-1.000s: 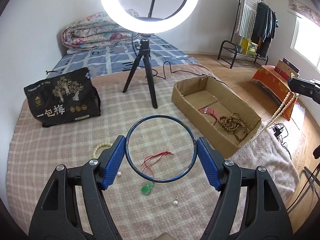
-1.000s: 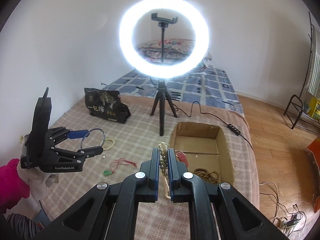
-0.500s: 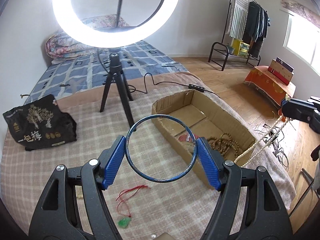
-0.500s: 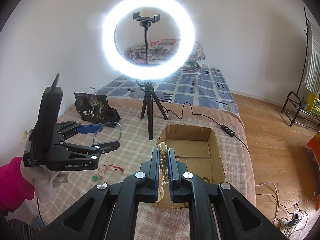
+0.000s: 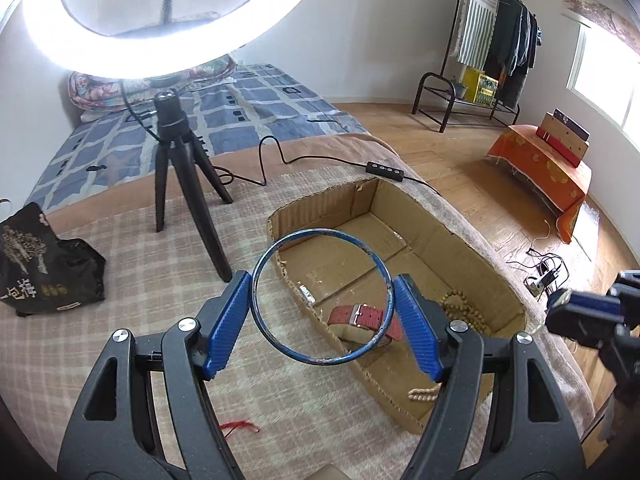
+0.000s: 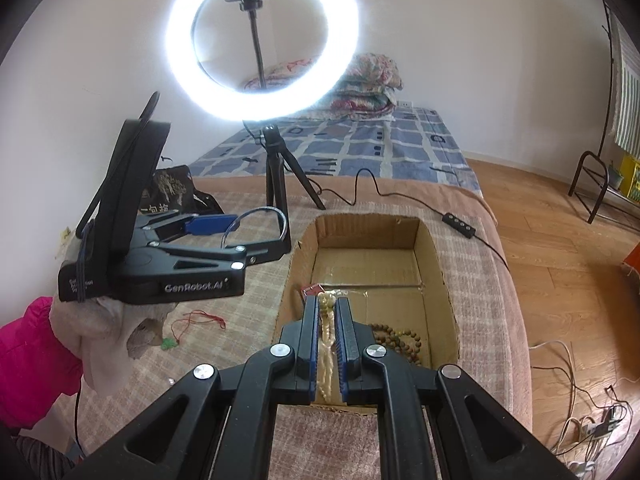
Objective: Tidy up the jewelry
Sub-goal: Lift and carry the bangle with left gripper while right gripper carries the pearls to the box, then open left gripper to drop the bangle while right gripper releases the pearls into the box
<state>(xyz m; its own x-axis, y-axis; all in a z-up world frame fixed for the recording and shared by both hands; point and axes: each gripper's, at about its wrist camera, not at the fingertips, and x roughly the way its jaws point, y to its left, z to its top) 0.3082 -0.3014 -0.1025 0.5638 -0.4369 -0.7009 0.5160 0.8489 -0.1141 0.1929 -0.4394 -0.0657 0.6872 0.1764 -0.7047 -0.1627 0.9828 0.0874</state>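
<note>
So the left gripper (image 5: pixel 321 312) has its jaws clamped on a thin blue bangle (image 5: pixel 320 236), one blue pad on each side of the ring, holding it up over the near left corner of the cardboard box (image 5: pixel 328 200). From the right wrist view you can see the same bangle (image 6: pixel 276 216) hanging in the air just left of the box's edge.

The right gripper (image 6: pixel 329 344) has its jaws squeezed nearly closed on a strand of cream beads (image 6: pixel 326 320); the strand runs down between the pads and bunches up at the tips, right above the near end of the box (image 6: pixel 440 264).

Inside the box there's a red watch strap (image 5: pixel 360 316) against the left wall, a pile of brown wooden beads (image 6: pixel 396 338) on the floor of it, and a short bit of pale beads (image 5: pixel 424 394) in the near corner.

Outside, on the checked blanket (image 5: pixel 120 280), there's a red cord (image 6: pixel 200 318) with a green pendant (image 6: pixel 168 345) left of the box. Further back are the ring light (image 6: pixel 262 40) on its black tripod (image 5: pixel 180 184), a black bag (image 5: pixel 44 276) with gold print, and a cable with an inline switch (image 5: pixel 386 169) trailing past the far end of the box.
</note>
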